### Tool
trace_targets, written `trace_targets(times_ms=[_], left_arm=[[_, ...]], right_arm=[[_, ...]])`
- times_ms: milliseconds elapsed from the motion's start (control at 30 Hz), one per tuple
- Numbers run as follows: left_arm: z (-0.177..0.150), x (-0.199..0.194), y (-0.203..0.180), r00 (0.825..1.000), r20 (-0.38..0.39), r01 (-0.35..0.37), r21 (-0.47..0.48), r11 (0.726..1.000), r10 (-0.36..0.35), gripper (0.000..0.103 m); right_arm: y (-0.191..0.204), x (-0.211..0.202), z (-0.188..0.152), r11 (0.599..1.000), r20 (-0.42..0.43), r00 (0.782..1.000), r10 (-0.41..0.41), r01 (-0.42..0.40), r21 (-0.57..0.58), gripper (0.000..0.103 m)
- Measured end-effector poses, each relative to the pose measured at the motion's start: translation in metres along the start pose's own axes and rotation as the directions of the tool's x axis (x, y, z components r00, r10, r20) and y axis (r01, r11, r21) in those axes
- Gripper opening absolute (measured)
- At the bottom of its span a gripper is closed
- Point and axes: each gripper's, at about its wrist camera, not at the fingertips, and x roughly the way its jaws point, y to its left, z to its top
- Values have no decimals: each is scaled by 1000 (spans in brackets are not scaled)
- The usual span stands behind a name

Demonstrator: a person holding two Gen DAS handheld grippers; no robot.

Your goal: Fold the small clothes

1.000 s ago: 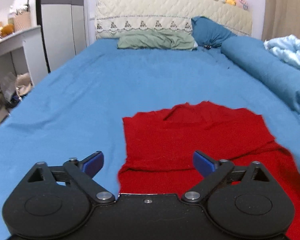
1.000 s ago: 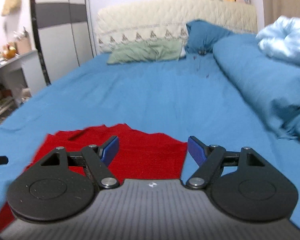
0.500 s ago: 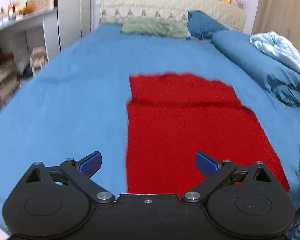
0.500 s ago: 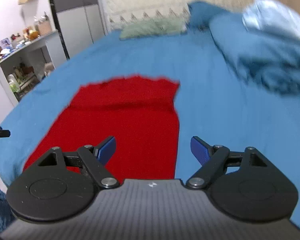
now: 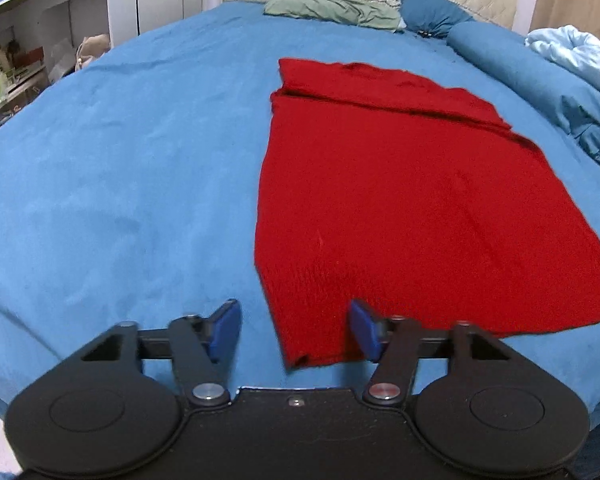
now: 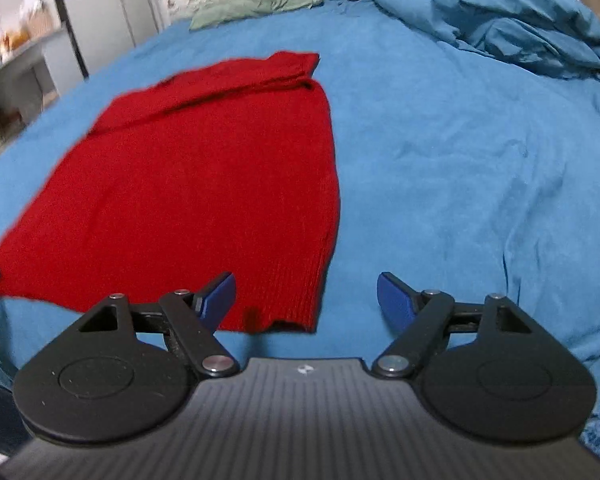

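Note:
A red knit garment [image 5: 412,200] lies flat on the blue bed, its far end folded over itself; it also shows in the right wrist view [image 6: 196,176]. My left gripper [image 5: 294,332] is open and empty, its fingers either side of the garment's near left corner, just above the sheet. My right gripper [image 6: 306,300] is open and empty, its fingers either side of the garment's near right corner. A dark bit of the left gripper shows at the left edge of the right wrist view.
The blue sheet [image 5: 120,168] covers the bed. A rolled blue duvet [image 6: 500,12] and pale blue blanket [image 5: 572,52] lie along the right side. Green and blue pillows [image 5: 332,8] rest at the headboard. White shelves [image 5: 40,40] stand to the left.
Both grippers have pulled back from the garment's far end to its near edge and lowered toward its near corners. The garment lies flat with its top folded over.

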Motion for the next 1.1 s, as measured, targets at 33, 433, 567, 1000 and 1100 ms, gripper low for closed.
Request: trace_targets(times_ms=[33,433,567,1000,1100], left_arm=[[-2,1,0,1000,6,-1,2,1000,1,62],[-8,5,-4,1000,18,-8,24,1000,7,38],[-5,7,-6,1000,3,-29,31,999,29,21],[22,-31,-6,999,35,-6,-42,999,8,4],[47,-47,-7,995,95,-7,-63,998,13,4]], right_arm=[[3,3,-1,1000,-6,1000,5,-5,-3,89],[9,25,-6,999,-61,998,-12,10,-44,49],[5,26,-5,1000,-64,998,0,-1,-19,21],[-11,-16,23,986,33,995,91,-95,136,20],[-16,-31,50,972,93,987,134,-150,183,20]])
